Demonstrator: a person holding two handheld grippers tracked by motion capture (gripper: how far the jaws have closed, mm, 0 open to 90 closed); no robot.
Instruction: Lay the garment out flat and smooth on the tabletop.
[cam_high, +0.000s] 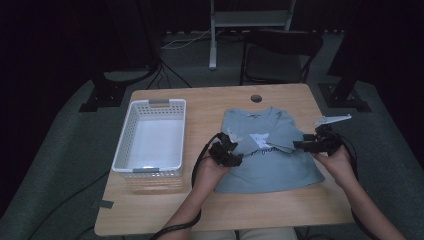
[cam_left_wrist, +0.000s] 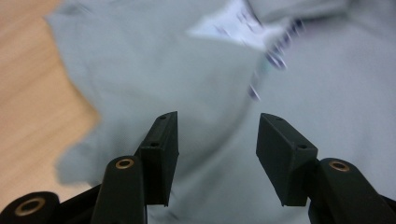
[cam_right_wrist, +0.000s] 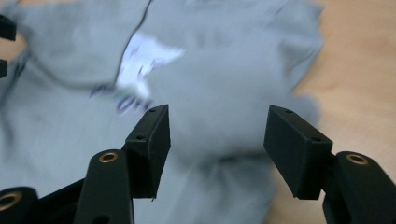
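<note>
A light blue T-shirt (cam_high: 272, 160) lies on the wooden table (cam_high: 210, 210), both sleeves folded in over its chest, a white print showing between them. My left gripper (cam_high: 231, 154) hovers over the shirt's left edge, jaws open and empty; in the left gripper view the folded left sleeve (cam_left_wrist: 154, 70) lies under my left gripper (cam_left_wrist: 217, 154). My right gripper (cam_high: 306, 145) is over the shirt's right side, open and empty; the right gripper view has the folded right sleeve (cam_right_wrist: 233, 88) beneath my right gripper (cam_right_wrist: 217, 149).
A white slotted plastic basket (cam_high: 151, 171) stands empty on the table's left half. A round cable hole (cam_high: 256, 98) is near the far edge. A dark chair (cam_high: 280, 57) stands behind the table. Bare wood runs along the front edge.
</note>
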